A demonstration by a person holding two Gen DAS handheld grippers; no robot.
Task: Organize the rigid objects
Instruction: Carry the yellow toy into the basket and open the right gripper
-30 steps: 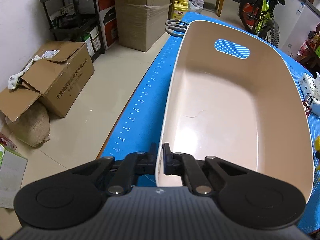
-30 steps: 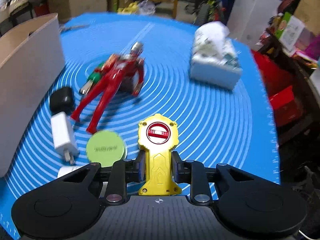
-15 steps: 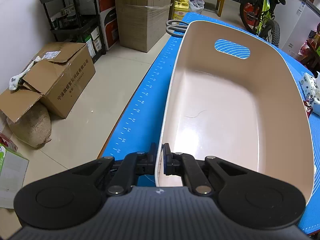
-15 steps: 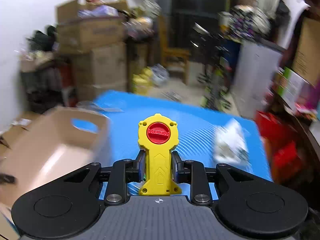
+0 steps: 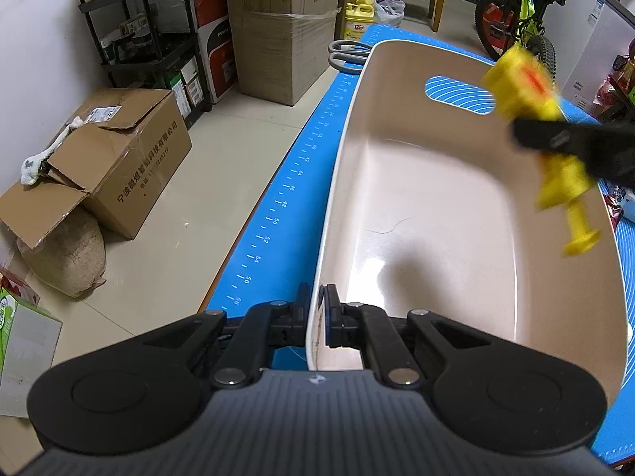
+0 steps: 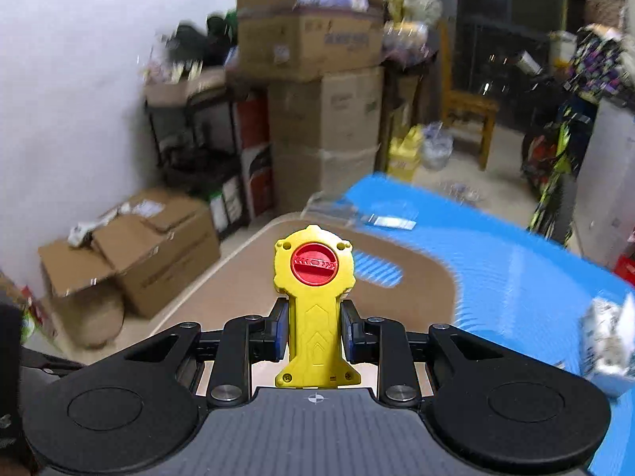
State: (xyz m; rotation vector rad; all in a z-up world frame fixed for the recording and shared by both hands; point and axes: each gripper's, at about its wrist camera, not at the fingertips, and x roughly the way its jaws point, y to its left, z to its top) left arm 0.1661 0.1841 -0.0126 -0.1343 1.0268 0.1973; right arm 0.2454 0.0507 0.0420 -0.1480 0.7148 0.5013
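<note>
**Yellow toy carried over the bin**

The left gripper (image 5: 315,313) pinches the near rim of the beige bin (image 5: 436,214), likely steadying it. At the frame's right, the right gripper (image 6: 313,335) clamps the yellow toy (image 6: 313,297) by its handle (blurred in the left view), above the empty bin, presumably for dropping in.

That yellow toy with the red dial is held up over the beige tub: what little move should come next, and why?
Probably lower it into the tub and let go. The right hand-held gripper is shut on the yellow toy, which hangs above the bare inside, while the left hand-held gripper clamps the near rim, steadying it.
</note>
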